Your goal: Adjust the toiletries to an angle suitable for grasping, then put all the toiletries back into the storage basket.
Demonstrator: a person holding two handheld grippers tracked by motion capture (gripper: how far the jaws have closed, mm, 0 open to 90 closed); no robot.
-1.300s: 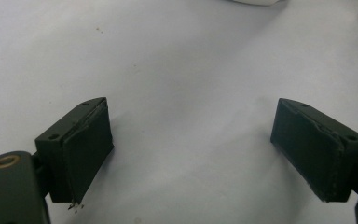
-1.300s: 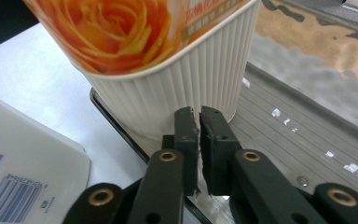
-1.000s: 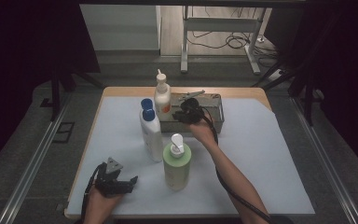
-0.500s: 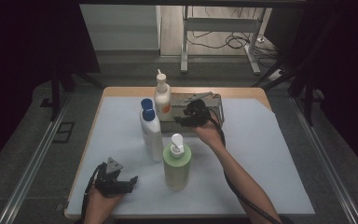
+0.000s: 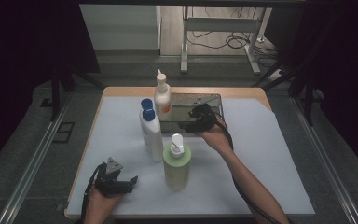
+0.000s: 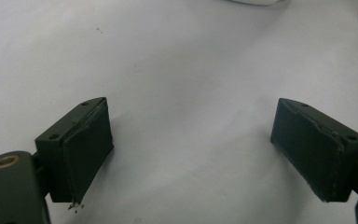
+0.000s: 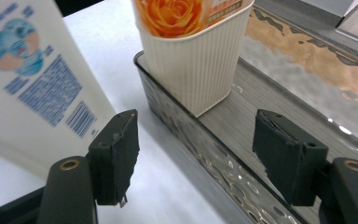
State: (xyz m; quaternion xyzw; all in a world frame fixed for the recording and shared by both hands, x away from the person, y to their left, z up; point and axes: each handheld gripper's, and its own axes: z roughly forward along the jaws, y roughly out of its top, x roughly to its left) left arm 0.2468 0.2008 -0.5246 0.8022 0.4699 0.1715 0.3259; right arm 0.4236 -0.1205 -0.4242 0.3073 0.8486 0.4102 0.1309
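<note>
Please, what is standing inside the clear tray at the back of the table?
Inside the clear tray, at its left end, stands one cream pump bottle with an orange rose label. The right tool, open, straddles the tray's near wall. In the high view, that tool covers part of the tray floor.

The right gripper (image 5: pixel 196 119) backs off from the cream pump bottle (image 5: pixel 162 97) standing in the clear tray (image 5: pixel 214 100), drawing toward five o'clock in the high view and a little higher. Its jaws have just been opening and now stand apart with nothing gripped; in the right gripper view the tray's near wall (image 7: pixel 186 140) runs between them, untouched by either pad.
</note>
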